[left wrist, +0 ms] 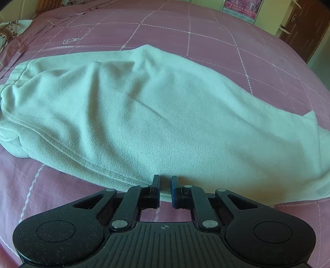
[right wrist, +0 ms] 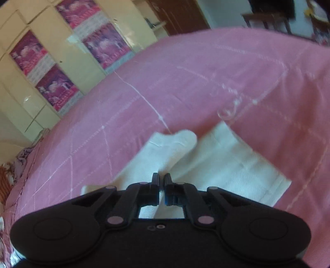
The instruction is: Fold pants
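Left wrist view: the pale, whitish pants (left wrist: 144, 107) lie stretched across a bed covered by a pink bedspread (left wrist: 237, 47) stitched with a white diamond grid. The gathered waistband end (left wrist: 14, 82) sits at the left edge of the view and the leg narrows toward a cuff (left wrist: 311, 123) at the right. Several soft creases run diagonally across the fabric. The left gripper (left wrist: 165, 181) hovers at the near edge of the pants, its jaws drawn in to a narrow gap; whether any cloth is caught between them cannot be told, since the fabric edge passes just behind the tips. A patterned cloth (left wrist: 8, 35) lies at the far left corner of the bed, and a brown door (left wrist: 305, 26) and a pink poster (left wrist: 241, 8) show beyond the bed. Right wrist view, somewhat blurred: the right gripper (right wrist: 162, 179) is over the cuff end of the pants (right wrist: 226, 156), where two white leg ends (right wrist: 175, 142) lie side by side on the pink bedspread (right wrist: 206, 72). Its jaws are closed almost together with white cloth directly beneath and behind them; a grip on the fabric cannot be confirmed. Cream cabinet doors (right wrist: 61, 61) bearing pink posters (right wrist: 26, 55) stand beyond the bed at the left.
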Action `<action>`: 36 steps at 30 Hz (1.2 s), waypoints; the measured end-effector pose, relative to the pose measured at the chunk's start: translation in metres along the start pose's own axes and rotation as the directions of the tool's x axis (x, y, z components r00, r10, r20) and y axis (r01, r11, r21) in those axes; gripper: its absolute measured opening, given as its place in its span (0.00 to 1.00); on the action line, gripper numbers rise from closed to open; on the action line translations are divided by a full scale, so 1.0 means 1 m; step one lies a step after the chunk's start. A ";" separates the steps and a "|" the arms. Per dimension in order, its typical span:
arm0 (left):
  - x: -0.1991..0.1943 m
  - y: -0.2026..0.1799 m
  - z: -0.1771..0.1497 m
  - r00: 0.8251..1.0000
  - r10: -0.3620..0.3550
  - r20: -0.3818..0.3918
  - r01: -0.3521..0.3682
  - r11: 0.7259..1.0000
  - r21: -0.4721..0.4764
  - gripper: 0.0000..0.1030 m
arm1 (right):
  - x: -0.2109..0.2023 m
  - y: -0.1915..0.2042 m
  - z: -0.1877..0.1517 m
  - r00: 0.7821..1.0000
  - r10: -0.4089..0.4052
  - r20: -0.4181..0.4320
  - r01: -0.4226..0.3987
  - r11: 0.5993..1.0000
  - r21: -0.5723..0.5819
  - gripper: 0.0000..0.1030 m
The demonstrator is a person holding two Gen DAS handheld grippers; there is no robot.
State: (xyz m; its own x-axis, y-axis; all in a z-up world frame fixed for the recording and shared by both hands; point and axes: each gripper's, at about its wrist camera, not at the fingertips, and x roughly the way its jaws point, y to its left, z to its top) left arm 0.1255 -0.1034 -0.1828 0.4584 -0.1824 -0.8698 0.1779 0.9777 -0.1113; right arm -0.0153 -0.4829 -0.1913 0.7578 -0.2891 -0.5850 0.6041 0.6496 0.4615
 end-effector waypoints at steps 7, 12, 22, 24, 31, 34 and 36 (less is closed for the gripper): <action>-0.003 -0.002 -0.003 1.000 0.005 0.015 -0.005 1.000 0.025 0.10 | -0.022 -0.021 -0.024 0.986 -0.158 -0.060 0.147 0.976 -0.158 0.05; -0.005 -0.001 -0.005 1.000 0.002 0.017 -0.002 1.000 0.021 0.10 | -0.019 -0.065 -0.029 0.993 -0.059 -0.101 0.071 0.991 0.116 0.31; -0.004 -0.003 -0.006 1.000 0.012 0.019 -0.013 1.000 0.028 0.10 | 0.003 -0.081 -0.016 0.996 -0.057 -0.075 0.072 0.972 0.221 0.20; -0.004 -0.005 -0.006 1.000 0.020 0.022 -0.021 0.999 0.039 0.10 | 0.005 -0.074 -0.012 0.995 -0.059 -0.075 0.071 0.982 0.173 0.06; -0.006 -0.006 -0.007 0.999 0.025 0.041 -0.027 0.999 0.043 0.10 | -0.058 0.042 0.061 0.944 0.257 0.207 -0.248 0.966 -0.071 0.04; -0.004 -0.007 -0.007 0.999 0.034 0.036 -0.035 0.999 0.034 0.10 | -0.068 0.056 0.064 0.937 0.226 0.267 -0.187 0.969 -0.164 0.04; -0.005 -0.009 -0.008 0.998 0.040 0.043 -0.042 0.998 0.052 0.10 | -0.042 0.020 0.052 0.979 0.090 0.183 -0.079 0.995 -0.068 0.04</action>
State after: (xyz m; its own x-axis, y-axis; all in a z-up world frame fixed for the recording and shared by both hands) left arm 0.1147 -0.1104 -0.1816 0.5022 -0.1472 -0.8521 0.2034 0.9779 -0.0491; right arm -0.0217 -0.4939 -0.1231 0.8412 -0.3533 -0.4092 0.5246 0.7165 0.4598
